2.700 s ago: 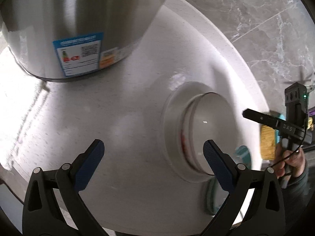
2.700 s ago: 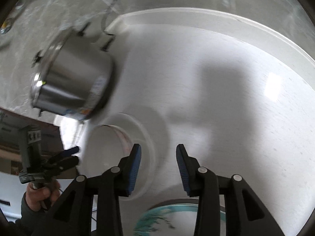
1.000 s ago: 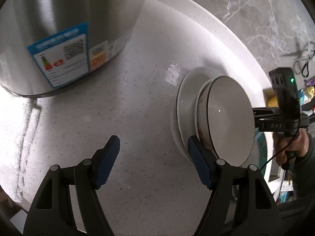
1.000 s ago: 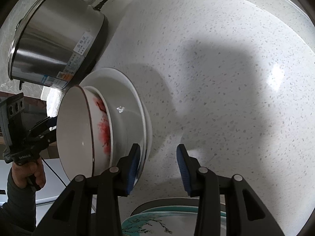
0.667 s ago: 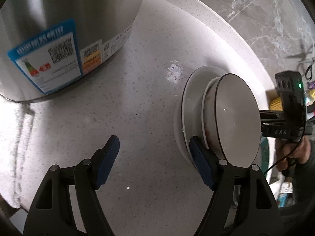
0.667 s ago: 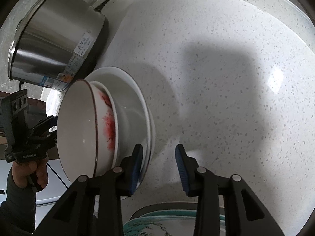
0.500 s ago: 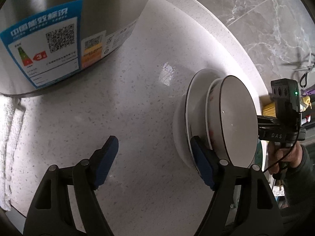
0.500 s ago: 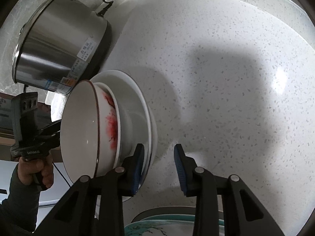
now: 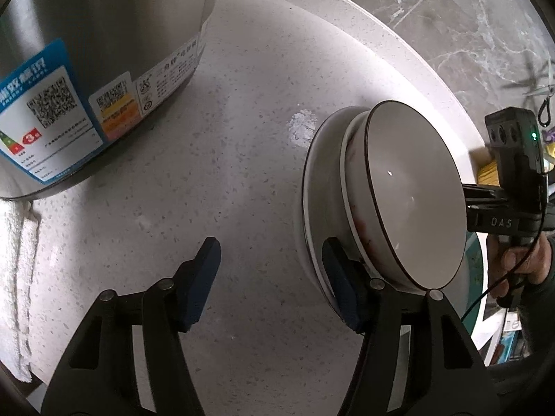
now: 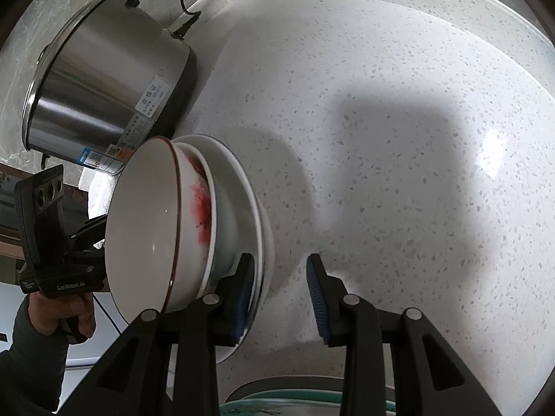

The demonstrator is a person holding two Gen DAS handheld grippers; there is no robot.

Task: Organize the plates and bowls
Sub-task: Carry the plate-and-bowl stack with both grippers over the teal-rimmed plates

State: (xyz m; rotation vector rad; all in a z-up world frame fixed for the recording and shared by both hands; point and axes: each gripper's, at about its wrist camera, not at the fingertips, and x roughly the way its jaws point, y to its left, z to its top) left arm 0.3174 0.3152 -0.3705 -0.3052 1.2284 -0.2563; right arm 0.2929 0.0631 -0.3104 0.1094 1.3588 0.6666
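Sitting between both grippers, bowl stack [image 9: 409, 194], beside inner fingers [image 10: 244, 277]

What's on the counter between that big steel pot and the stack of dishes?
Nothing: between the steel pot and the stack of dishes lies bare speckled counter, as the left wrist view shows best.

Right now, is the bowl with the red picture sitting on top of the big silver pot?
No, the bowl sits in the white plates on the counter, beside the silver pot.

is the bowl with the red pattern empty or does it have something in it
Empty, as far as shows: the red-patterned bowl has a plain white inside with only a glint of light. It sits nested in the white dishes beneath.
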